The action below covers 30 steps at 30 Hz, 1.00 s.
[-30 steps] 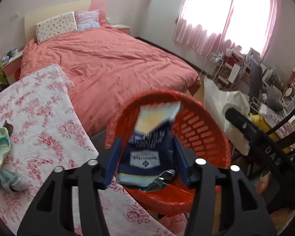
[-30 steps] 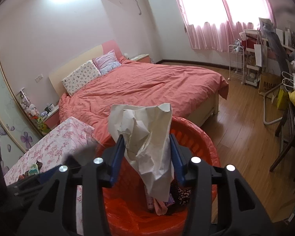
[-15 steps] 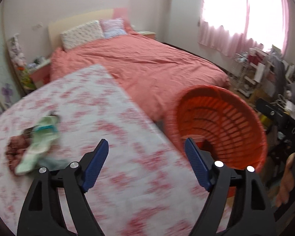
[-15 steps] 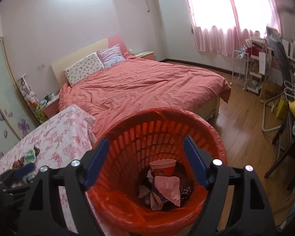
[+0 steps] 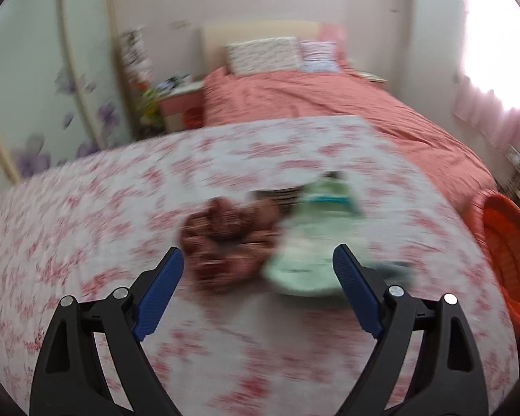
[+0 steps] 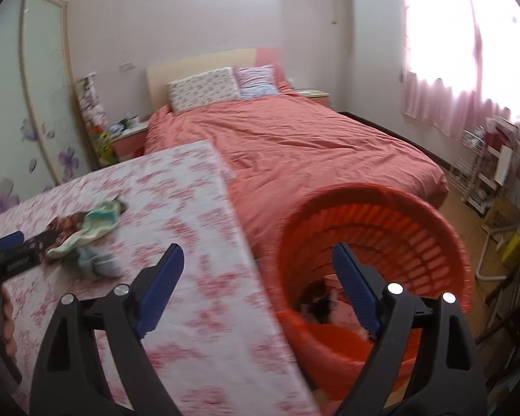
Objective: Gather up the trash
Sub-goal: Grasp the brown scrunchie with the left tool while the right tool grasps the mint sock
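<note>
My left gripper (image 5: 258, 260) hangs low over the floral table (image 5: 121, 208), jaws wide and still opening, with nothing between them. Just beyond its fingertips lie a blurred reddish-brown crumpled wrapper (image 5: 225, 239) and a pale green piece of trash (image 5: 312, 253). My right gripper (image 6: 258, 256) is also empty, jaws wide and opening, over the table's right edge beside the orange basket (image 6: 381, 228). Dropped trash (image 6: 319, 305) lies at the basket's bottom. The right wrist view shows the green piece (image 6: 97, 223), a bluish scrap (image 6: 97, 263) and the left gripper (image 6: 7, 242) at the far left.
A bed with a coral cover (image 6: 294, 145) stands behind the table and basket. A nightstand (image 6: 128, 135) and a sliding wardrobe (image 6: 34, 104) are at the back left. A wire rack (image 6: 482, 173) and chair legs (image 6: 502, 277) crowd the right side. The basket (image 5: 502, 242) sits at the table's right.
Both grippers let go of their loads, a blue snack bag and crumpled paper, over the basket and spread wide. Both then swung left, the left one onto the table's trash pile.
</note>
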Available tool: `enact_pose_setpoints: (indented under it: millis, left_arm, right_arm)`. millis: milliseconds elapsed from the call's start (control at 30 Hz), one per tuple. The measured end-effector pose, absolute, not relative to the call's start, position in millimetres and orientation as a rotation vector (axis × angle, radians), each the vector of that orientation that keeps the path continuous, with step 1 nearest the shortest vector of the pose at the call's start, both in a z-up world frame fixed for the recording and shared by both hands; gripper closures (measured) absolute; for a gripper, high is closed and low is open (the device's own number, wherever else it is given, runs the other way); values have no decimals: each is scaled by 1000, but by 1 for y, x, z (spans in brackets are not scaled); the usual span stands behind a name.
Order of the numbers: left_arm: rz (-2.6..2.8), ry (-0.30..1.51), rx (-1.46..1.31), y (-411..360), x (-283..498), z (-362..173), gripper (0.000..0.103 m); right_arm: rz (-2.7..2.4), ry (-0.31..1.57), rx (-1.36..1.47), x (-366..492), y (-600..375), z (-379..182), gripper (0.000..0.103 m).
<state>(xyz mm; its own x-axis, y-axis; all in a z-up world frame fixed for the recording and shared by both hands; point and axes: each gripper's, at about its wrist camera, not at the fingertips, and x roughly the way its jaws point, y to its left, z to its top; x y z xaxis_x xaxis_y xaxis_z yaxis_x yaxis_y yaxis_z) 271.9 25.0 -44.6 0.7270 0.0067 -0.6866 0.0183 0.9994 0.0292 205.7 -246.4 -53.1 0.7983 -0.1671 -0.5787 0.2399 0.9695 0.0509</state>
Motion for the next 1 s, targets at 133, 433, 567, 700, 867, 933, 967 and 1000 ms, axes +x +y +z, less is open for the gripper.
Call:
enact_pose_setpoints:
  millis: [133,433,567,700,867,933,967,1000]
  left_arm:
    - [34,813,-72,59,292,-59,22]
    - [10,891,-75,68,315,-80,64]
    - [23,882,-61,75,312,-81,77]
    - [77,877,-45,100,300,-81,77]
    - [154,880,-43,145,282,-81,77]
    - [162,879,-41,156,275,-81,75]
    - [164,878,-38,158,275,-81,75]
    - [164,875,-38,161,273,-81,75]
  right_arm:
    - [-158,629,96,216,-213,-57,18]
    - [-84,631,41,232,-163,-58,18]
    - [-50,630,52,243,-152,-53,18]
    - [-13,638,54,258,-136,-49,18]
    - [34,695,78,292,-112,-55,26]
    - [42,729,84,310,-101,-61,35]
    - [41,750,85,320,-95,-64,37]
    - [38,769,83,329,-90,-68,41]
